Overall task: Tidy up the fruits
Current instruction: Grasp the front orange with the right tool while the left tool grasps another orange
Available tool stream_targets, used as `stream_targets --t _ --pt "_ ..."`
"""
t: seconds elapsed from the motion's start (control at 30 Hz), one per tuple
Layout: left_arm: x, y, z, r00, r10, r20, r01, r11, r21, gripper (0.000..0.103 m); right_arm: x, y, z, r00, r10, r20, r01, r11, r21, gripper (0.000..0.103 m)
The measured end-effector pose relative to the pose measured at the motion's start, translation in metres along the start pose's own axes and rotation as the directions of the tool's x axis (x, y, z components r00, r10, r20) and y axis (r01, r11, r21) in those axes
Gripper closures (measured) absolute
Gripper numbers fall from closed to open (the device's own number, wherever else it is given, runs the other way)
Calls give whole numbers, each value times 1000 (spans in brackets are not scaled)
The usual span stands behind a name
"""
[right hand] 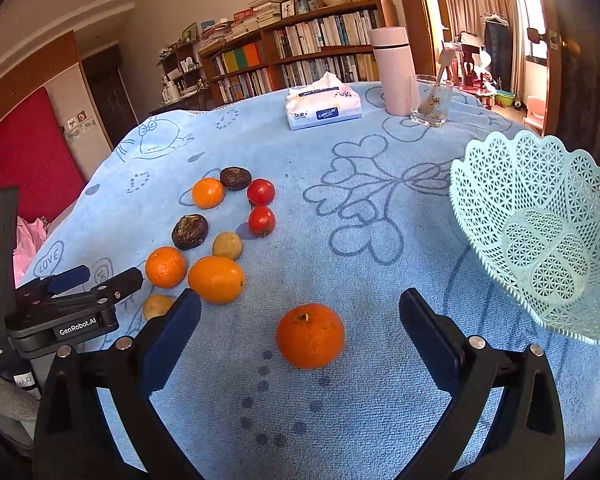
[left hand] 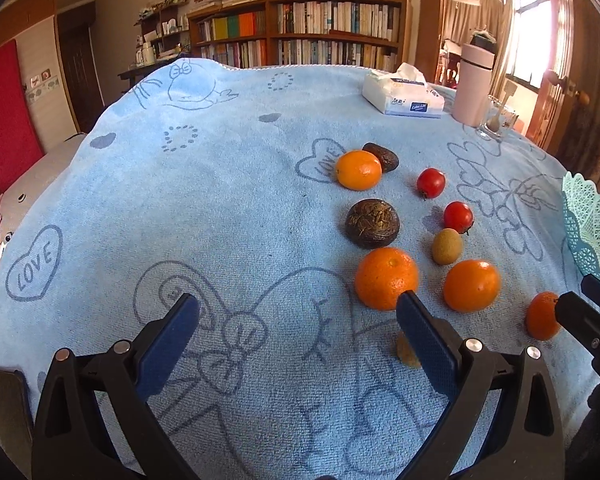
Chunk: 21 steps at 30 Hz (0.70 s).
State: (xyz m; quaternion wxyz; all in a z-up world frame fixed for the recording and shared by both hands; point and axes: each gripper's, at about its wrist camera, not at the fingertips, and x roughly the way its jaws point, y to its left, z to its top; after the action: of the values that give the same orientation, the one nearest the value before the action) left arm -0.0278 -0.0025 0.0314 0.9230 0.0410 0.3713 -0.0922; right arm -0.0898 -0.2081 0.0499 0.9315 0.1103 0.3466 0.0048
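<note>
Fruits lie scattered on a pale blue towel [right hand: 340,240] printed with hearts and cartoon outlines that covers the tabletop. One mandarin [right hand: 310,335], deep orange with a small stem nub and dimpled skin, sits apart from the rest, between the spread fingers of the right gripper [right hand: 300,320] but not touched by them. The main cluster lies to its left: two larger smooth oranges [right hand: 216,279] and [right hand: 165,267] side by side, a paler orange [right hand: 208,192] farther back, and two glossy red tomatoes [right hand: 261,192] and [right hand: 261,220], one just behind the other. Two dark brown, wrinkled, shrivelled fruits [right hand: 189,232] and [right hand: 235,178] sit among them, along with a tan kiwi-like fruit [right hand: 227,245] and another yellowish one [right hand: 157,306] partly hidden behind the gripper finger.

A mint-green lattice plastic basket [right hand: 540,184] with a scalloped rim stands tilted at the right edge of the towel, well apart from the cluster.

Seen from the left wrist, the left gripper [left hand: 296,316] is also spread wide and holds nothing, hovering over bare towel with the nearest orange just beyond its right finger.

At the far side stand a tissue pack [right hand: 323,107], a pink tumbler [right hand: 392,72] and a glass [right hand: 430,100] holding a spoon.
</note>
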Motion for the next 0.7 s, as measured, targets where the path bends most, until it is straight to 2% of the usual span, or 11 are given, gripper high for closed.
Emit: stream_targets --t 0.1,0.23,0.7 --pt "-6 -1 1 999 -25 21 25 1000 1 5 2 -4 0 999 -23 -32 23 1000 15 2" --pt "-5 1 3 1000 -17 25 17 1000 -2 6 2 -7 -2 998 -51 -48 52 999 9 2" --pt "-1 -2 5 1000 -12 17 13 1000 -5 6 6 -11 -1 997 -35 -73 37 999 24 2"
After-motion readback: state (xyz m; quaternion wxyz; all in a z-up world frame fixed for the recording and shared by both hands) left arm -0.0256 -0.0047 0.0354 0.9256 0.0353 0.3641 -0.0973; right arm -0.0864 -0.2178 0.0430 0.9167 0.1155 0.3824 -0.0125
